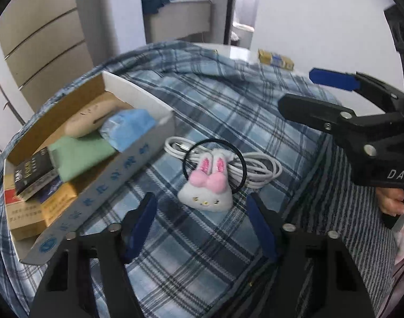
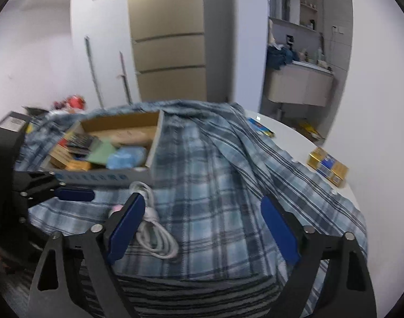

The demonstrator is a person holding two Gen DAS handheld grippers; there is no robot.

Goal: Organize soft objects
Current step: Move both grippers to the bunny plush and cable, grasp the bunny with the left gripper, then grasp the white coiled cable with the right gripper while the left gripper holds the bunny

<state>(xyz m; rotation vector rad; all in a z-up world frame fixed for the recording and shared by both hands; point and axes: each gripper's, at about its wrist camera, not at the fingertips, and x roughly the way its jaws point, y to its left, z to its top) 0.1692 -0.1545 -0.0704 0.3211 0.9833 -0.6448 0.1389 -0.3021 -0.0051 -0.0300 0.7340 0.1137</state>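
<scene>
On the left of the blue plaid cloth [image 1: 228, 111] that covers the desk [image 2: 289, 137] sits an open cardboard box [image 1: 138, 98], holding cigarette packs [image 1: 32, 193], a folded green cloth [image 1: 77, 156], a crumpled light-blue cloth [image 1: 130, 129] and a beige soft thing [image 1: 90, 118] at the back. Just beside the box's near wall lies a coiled white cable [image 1: 255, 169], with a black elastic hair band [image 1: 240, 159] lying over it. A small white plush bunny head with pink ears and cheeks [image 1: 207, 185] is attached to the band and lies on the plaid, apart from the box. The left tool [image 1: 202, 228] hovers low right before the bunny, its blue-padded fingers spread wide and holding nothing. Further right, the right tool [image 2: 202, 230] hangs above bare plaid, fingers likewise apart and empty; the cable lies by its left finger. Gold-and-blue packs [image 2: 328, 167] rest on the white desk edge at far right.
</scene>
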